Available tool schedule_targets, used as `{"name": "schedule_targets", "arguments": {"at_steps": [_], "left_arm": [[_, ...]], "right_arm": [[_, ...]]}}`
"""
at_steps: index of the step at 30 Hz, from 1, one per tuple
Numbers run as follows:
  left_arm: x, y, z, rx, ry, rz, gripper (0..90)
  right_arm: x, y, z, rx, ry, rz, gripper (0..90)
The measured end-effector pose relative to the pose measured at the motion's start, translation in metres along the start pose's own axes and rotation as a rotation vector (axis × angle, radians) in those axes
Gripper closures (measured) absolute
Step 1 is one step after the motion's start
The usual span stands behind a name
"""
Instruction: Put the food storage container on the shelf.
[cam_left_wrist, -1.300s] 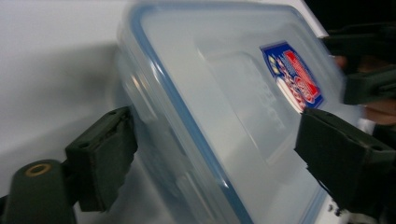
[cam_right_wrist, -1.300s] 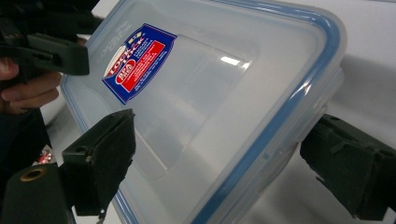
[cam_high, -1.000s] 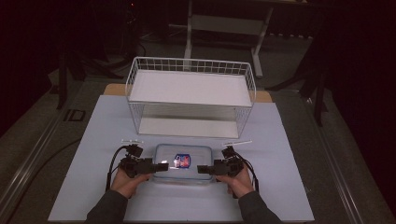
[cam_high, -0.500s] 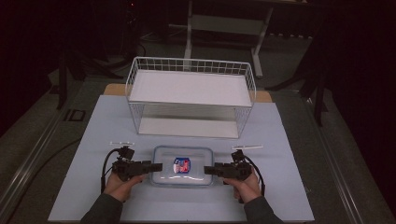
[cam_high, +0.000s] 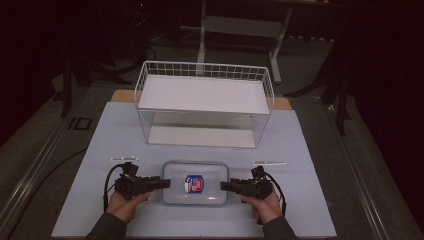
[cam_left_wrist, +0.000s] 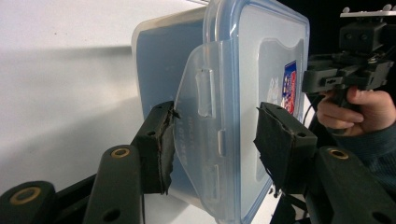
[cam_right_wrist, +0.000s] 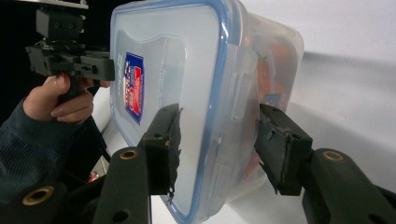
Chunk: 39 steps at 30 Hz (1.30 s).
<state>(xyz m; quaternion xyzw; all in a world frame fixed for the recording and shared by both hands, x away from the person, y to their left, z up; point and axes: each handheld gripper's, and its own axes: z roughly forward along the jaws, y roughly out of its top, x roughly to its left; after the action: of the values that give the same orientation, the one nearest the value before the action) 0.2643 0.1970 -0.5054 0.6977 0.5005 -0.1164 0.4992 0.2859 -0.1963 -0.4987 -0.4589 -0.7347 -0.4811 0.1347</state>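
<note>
A clear lidded plastic box (cam_high: 195, 184) with a blue rim and a red-and-blue label lies flat near the front of the pale mat. My left gripper (cam_high: 165, 183) points at its left end and my right gripper (cam_high: 223, 186) at its right end. In the left gripper view the box (cam_left_wrist: 261, 60) has its latch flap between the jaws of my left gripper (cam_left_wrist: 215, 140), which have just been closing. One pad (cam_left_wrist: 159, 144) touches the flap and the other stands just off the lid. In the right gripper view the box (cam_right_wrist: 177, 60) sits between my right gripper's (cam_right_wrist: 219, 144) closing jaws, with a gap at one pad (cam_right_wrist: 280, 149).
A white wire basket (cam_high: 205, 102) on a raised shelf stands behind the box, mid-table. Two thin white strips (cam_high: 124, 159) (cam_high: 270, 162) lie on the mat (cam_high: 310, 150) just beyond each gripper. Dark floor and stand legs surround the table.
Both hands have shifted slightly outward and toward the front edge. Both pairs of jaws have narrowed around the box's ends. The box has stayed in place.
</note>
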Motion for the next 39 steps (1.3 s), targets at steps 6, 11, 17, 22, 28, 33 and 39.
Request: {"name": "schedule_targets", "arguments": {"at_steps": [6, 11, 17, 22, 28, 33, 39], "left_arm": [[-0.006, -0.004, -0.002, -0.003, 0.021, 0.020, 48.1], [-0.010, -0.007, -0.004, -0.003, 0.035, 0.033, 48.3], [-0.011, -0.007, -0.005, 0.002, 0.035, 0.042, 48.3], [-0.012, -0.007, -0.007, -0.007, 0.034, 0.038, 48.4], [-0.016, -0.005, -0.010, -0.024, 0.034, 0.057, 48.4], [-0.017, -0.004, -0.010, -0.030, 0.035, 0.065, 48.4], [-0.021, -0.003, -0.011, -0.044, 0.035, 0.078, 48.4]], "right_arm": [[0.005, -0.001, 0.000, 0.004, -0.018, 0.000, 50.8], [0.006, -0.003, -0.002, -0.001, -0.019, -0.002, 50.8], [0.008, -0.004, -0.002, 0.003, -0.020, -0.017, 50.9], [0.010, -0.005, -0.002, -0.004, -0.021, -0.030, 51.0], [0.014, -0.004, -0.005, -0.028, -0.024, -0.054, 51.2], [0.015, -0.003, -0.006, -0.040, -0.023, -0.063, 51.2], [0.017, -0.002, -0.009, -0.053, -0.021, -0.074, 51.2]]}}
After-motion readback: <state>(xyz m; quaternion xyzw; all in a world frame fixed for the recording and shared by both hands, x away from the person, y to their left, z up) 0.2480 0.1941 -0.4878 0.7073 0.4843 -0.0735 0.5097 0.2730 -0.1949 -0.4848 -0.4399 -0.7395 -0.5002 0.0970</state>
